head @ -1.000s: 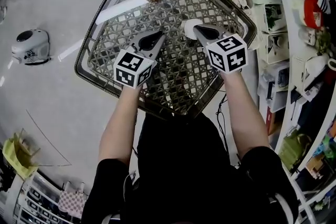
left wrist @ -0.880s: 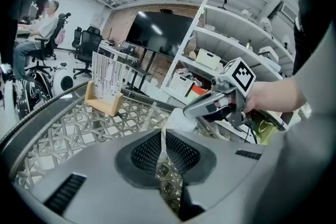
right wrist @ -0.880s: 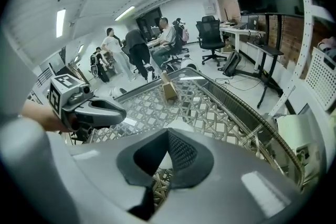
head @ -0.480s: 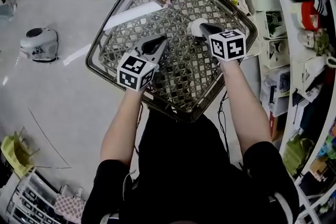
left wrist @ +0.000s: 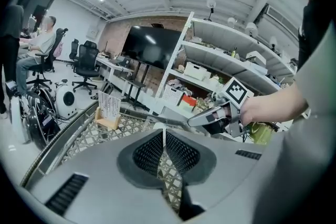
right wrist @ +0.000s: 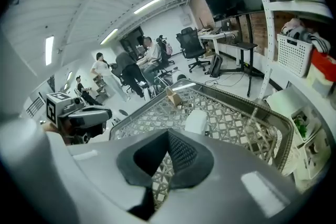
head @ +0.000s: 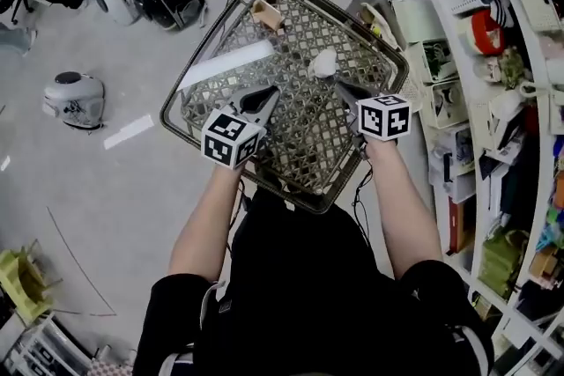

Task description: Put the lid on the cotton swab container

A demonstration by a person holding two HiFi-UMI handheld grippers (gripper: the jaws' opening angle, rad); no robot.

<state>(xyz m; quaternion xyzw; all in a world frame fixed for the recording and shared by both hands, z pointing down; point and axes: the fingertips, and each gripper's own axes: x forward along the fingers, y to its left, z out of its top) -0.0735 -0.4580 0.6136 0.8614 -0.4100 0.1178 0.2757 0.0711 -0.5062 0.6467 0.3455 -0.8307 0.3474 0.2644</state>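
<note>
My forearms reach forward side by side over the near edge of the lattice desk point(head: 291, 136). The left gripper point(head: 267, 92) and right gripper point(head: 338, 84) each have their fingers pressed together on nothing. The white cotton swab container point(head: 322, 63) stands just beyond the right gripper, and I can't pick out a separate lid. My worry is that advancing with the fingers together would nudge the container over or slide it away.

woven rattan tabletop point(head: 295, 35), smooth plastic container point(head: 322, 63)
</note>
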